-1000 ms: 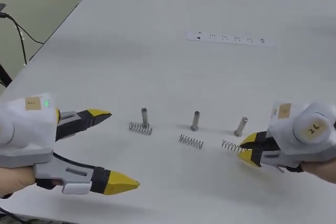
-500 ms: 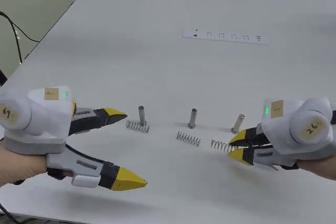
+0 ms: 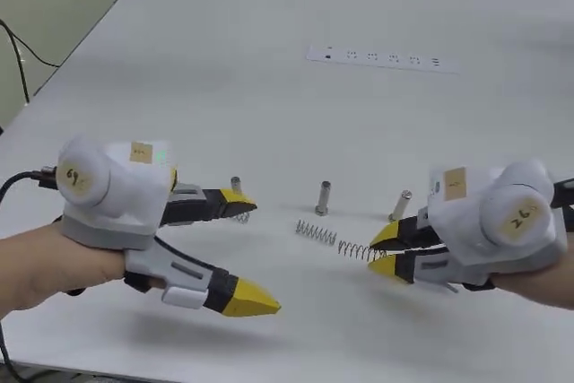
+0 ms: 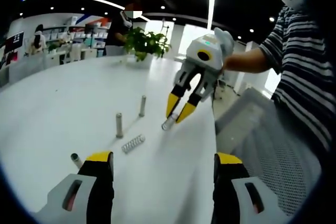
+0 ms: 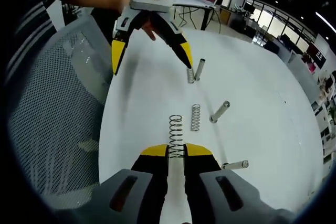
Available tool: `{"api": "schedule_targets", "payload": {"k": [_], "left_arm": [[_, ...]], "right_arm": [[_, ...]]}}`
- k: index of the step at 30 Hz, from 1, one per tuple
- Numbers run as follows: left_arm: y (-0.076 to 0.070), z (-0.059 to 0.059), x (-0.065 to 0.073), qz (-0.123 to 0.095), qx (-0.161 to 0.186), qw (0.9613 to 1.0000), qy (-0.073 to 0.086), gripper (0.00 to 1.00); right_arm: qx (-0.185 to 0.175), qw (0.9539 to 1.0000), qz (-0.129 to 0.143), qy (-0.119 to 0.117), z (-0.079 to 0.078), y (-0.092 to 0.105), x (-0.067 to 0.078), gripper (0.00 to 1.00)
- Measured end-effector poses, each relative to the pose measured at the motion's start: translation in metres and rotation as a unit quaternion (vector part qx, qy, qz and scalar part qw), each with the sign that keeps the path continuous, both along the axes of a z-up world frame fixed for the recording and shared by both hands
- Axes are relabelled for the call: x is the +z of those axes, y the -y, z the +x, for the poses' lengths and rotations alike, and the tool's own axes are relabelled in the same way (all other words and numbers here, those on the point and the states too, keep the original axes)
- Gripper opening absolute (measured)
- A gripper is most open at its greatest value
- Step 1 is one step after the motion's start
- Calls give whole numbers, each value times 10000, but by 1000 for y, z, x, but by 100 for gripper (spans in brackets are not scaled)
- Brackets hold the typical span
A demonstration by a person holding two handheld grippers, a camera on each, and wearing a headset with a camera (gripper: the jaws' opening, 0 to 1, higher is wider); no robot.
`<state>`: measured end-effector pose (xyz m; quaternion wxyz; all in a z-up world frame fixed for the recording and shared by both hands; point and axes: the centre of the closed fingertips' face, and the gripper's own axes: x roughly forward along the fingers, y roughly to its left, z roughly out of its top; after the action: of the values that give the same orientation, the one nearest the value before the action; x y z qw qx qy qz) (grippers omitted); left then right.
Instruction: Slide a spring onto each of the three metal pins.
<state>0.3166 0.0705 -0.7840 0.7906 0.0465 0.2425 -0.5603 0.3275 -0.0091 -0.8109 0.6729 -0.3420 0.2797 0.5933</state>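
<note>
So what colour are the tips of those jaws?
Bright yellow, on the left gripper and the right gripper alike; the head view shows it best.

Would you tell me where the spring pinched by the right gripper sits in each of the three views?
Head view: the held spring lies right of centre, running into the tips of the right gripper.
Left gripper view: near centre, just below that gripper's yellow tips.
Right gripper view: lower centre, rising from between its own fingers.
Shared landmark: the middle pin of the three.
</note>
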Motion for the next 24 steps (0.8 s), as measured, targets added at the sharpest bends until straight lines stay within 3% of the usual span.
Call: {"api": "schedule_targets", "payload": {"k": [9, 18, 21, 24], "left_arm": [[20, 2, 2, -92, -295, 9995, 39, 58], [35, 10, 6, -366, -291, 9989, 69, 45], [40, 11, 10, -473, -335, 9982, 181, 32], [44, 11, 11, -569, -368, 9975, 178, 31]], "right_arm": [[171, 9998, 73, 82, -6, -10, 7, 8], [225, 9997, 117, 72, -10, -16, 10, 8], [243, 9996, 145, 87, -10, -18, 12, 8], [240, 9995, 156, 99, -10, -20, 14, 8]]}}
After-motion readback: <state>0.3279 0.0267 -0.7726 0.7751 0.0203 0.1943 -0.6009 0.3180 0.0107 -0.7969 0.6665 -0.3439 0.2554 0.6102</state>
